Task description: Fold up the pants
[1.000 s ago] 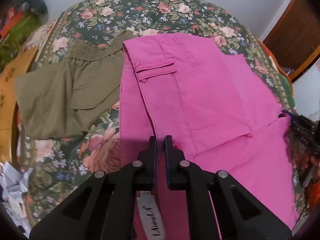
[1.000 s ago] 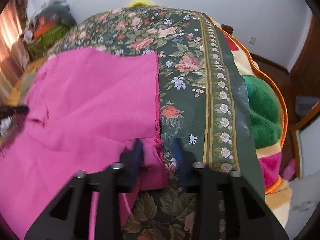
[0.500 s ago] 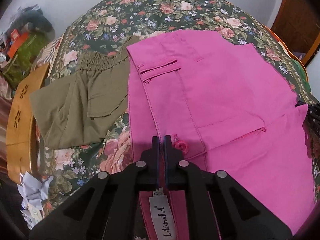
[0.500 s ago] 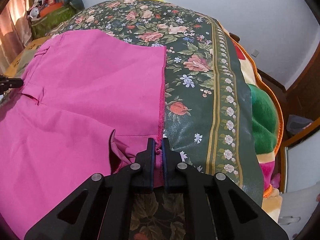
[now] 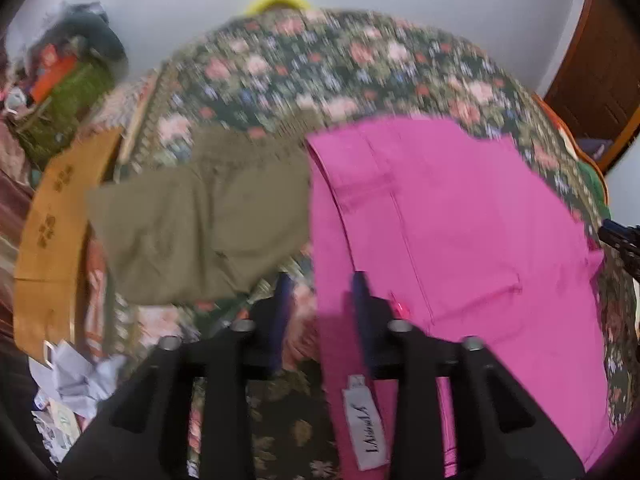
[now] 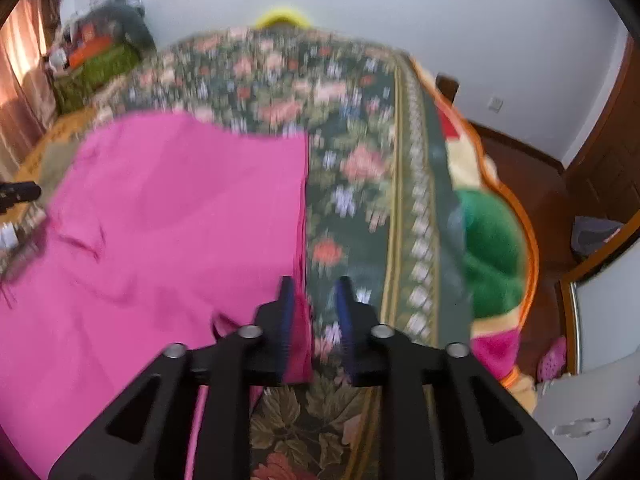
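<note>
pink pants (image 5: 460,220): matt woven cloth | olive shorts (image 5: 200,216): matt cloth | floral bedspread (image 6: 352,184): smooth printed cloth

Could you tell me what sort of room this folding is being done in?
Most likely a bedroom at home: the pink pants and olive shorts lie on a bed under a floral cover, with a fleece blanket at its edge and a wooden door behind.

Pink pants (image 5: 460,232) lie flat, folded over, white label showing at waistband.
</note>
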